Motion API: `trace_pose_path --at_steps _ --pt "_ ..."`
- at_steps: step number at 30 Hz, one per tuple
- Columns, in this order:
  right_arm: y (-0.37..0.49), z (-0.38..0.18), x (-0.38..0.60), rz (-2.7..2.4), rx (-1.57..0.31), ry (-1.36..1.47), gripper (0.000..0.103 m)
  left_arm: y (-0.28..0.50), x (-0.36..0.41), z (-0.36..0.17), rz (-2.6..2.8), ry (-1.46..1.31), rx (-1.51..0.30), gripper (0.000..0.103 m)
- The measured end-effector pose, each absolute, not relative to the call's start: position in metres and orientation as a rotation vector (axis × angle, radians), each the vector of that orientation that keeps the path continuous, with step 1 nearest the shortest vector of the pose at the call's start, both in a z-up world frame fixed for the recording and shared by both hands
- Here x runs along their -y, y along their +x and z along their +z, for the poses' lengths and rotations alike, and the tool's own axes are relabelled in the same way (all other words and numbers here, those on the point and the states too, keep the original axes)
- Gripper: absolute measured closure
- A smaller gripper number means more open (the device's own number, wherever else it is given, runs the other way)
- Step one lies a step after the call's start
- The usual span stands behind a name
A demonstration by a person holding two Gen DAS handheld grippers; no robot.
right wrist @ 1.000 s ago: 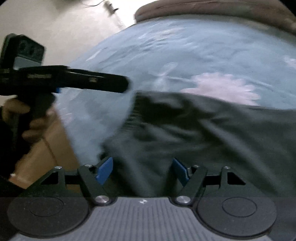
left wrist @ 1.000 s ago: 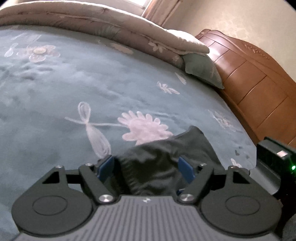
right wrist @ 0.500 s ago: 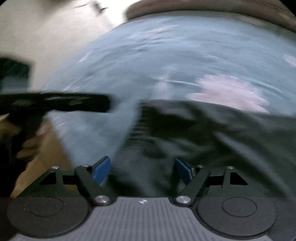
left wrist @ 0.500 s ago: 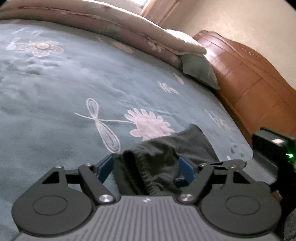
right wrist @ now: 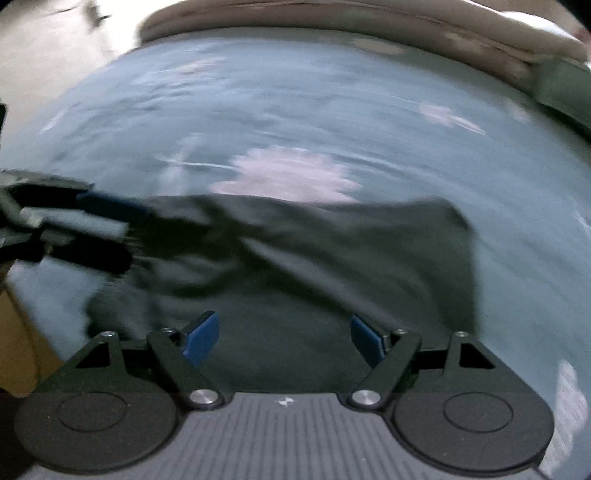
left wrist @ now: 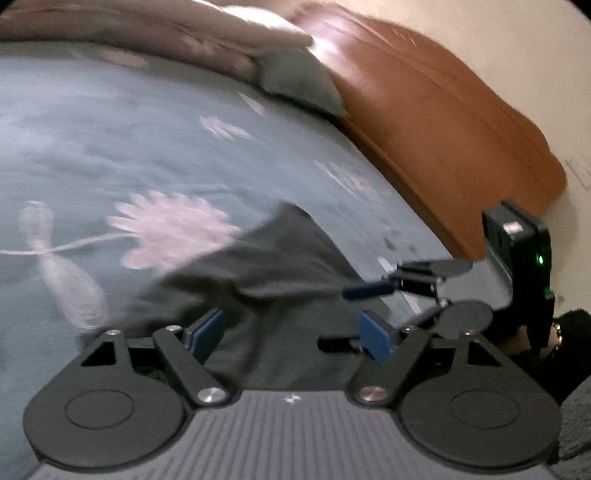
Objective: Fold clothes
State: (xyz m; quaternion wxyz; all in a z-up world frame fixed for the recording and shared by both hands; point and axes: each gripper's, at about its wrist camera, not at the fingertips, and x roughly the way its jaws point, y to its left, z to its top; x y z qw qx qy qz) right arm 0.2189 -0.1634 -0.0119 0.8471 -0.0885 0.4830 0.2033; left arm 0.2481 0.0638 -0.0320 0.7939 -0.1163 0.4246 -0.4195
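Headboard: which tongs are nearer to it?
Right. The right tongs, jaws just opening with the dark garment between them, are on its headboard side; the left tongs are on its other side, farther away.

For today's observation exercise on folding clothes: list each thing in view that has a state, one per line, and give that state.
dark garment: lying crumpled on the bed, not folded flat.
left gripper: open, over the garment, gripping nothing.
right gripper: open, over the garment, gripping nothing.
quilt: bunched at the far edge of the bed.
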Motion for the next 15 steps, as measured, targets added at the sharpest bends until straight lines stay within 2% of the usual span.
trace_pose_path --at_steps 5,8,15 --pt "0.207 -0.014 0.193 0.316 -1.017 -0.148 0.02 0.25 -0.03 -0.052 -0.959 -0.172 -1.006 0.023" --pt "0.204 -0.013 0.204 0.3 -1.019 -0.11 0.018 0.245 -0.037 -0.06 -0.928 -0.171 -1.048 0.023" --pt "0.216 -0.01 0.211 0.283 -1.01 -0.079 0.016 0.24 -0.078 -0.034 -0.817 -0.193 -1.013 0.023"
